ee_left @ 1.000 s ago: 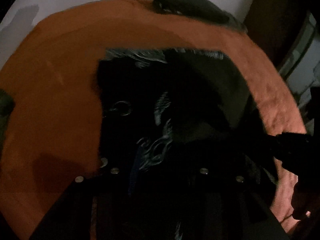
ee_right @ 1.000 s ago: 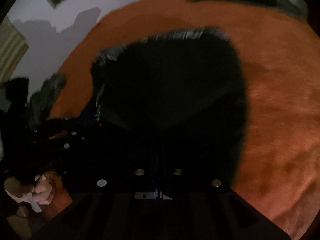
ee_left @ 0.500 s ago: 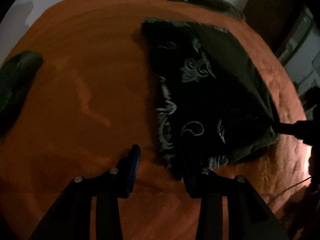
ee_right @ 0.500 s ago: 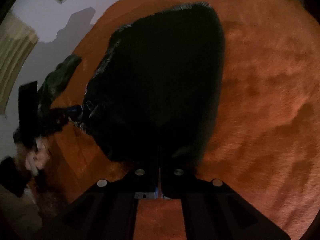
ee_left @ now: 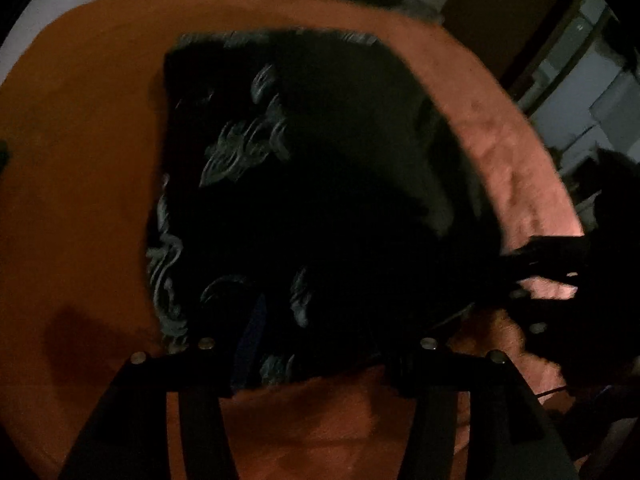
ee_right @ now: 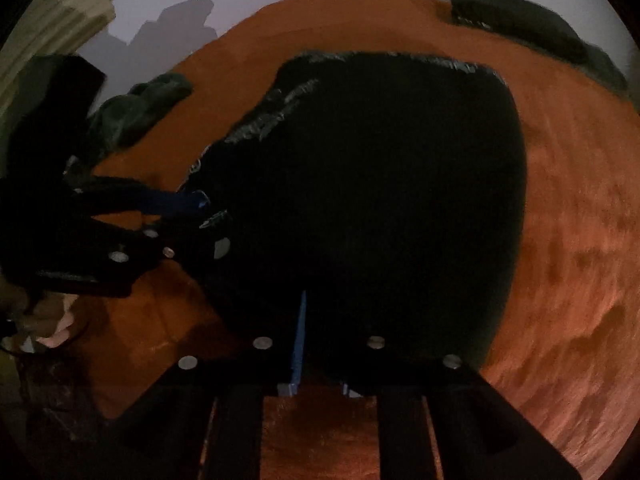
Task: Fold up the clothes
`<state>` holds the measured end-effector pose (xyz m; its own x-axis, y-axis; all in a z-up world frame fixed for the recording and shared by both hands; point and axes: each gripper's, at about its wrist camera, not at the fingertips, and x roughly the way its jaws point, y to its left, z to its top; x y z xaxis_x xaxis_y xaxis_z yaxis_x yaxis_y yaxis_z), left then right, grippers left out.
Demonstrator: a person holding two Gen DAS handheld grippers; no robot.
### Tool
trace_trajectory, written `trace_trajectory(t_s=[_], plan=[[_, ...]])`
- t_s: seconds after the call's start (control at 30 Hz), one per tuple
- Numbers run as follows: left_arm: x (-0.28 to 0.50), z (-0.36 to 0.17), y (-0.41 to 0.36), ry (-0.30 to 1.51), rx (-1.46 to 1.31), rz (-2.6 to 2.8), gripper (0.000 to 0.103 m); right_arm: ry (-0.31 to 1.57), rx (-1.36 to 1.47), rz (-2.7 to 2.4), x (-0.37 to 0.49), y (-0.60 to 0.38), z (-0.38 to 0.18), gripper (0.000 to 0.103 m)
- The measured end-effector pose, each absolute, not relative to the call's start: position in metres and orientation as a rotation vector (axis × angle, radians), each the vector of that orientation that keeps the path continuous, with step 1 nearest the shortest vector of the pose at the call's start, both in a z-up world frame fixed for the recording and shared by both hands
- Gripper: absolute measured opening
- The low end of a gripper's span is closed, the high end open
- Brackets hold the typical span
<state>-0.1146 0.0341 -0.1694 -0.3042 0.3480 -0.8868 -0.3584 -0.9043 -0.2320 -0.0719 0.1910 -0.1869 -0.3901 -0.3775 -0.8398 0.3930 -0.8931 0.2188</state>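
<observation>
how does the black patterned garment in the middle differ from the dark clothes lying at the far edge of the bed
The black patterned garment lies spread wide across the middle of the orange bed cover, while the dark clothes sit bunched in a low heap at the far edge by the wall. The garment shows pale swirl prints; the heap looks plain. Both grippers are at the garment's near edge; nothing touches the heap. Both are dark fabric lying on the same cover.

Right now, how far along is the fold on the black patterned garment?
Done: the black garment with grey swirl print lies on the orange blanket, apparently doubled over, a plain layer covering its right part.
In hand: the left gripper and right gripper sit at its near edge; the grip itself is too dark to confirm.
Left: further folds, plus other dark clothes waiting.
</observation>
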Motion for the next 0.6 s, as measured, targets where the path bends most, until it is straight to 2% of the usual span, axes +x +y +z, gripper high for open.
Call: trace_trajectory(t_s=[0.13,0.27,0.37,0.6], plan=[[-0.104,-0.174,0.018,0.014,-1.499,2.245,0.056,0.011,1.332,-2.301,-0.056,0.204,-0.18,0.015],[-0.1,-0.157,0.001,-0.02,-1.467,2.273,0.056,-0.066,1.303,-2.317,-0.057,0.22,-0.173,0.017],[-0.111,-0.152,-0.018,-0.129,-1.475,2.29,0.056,-0.119,1.307,-2.334,-0.063,0.232,-0.172,0.033],[-0.119,-0.155,-0.064,-0.356,-1.54,2.282,0.057,-0.243,1.314,-2.37,-0.076,0.259,-0.171,0.034]])
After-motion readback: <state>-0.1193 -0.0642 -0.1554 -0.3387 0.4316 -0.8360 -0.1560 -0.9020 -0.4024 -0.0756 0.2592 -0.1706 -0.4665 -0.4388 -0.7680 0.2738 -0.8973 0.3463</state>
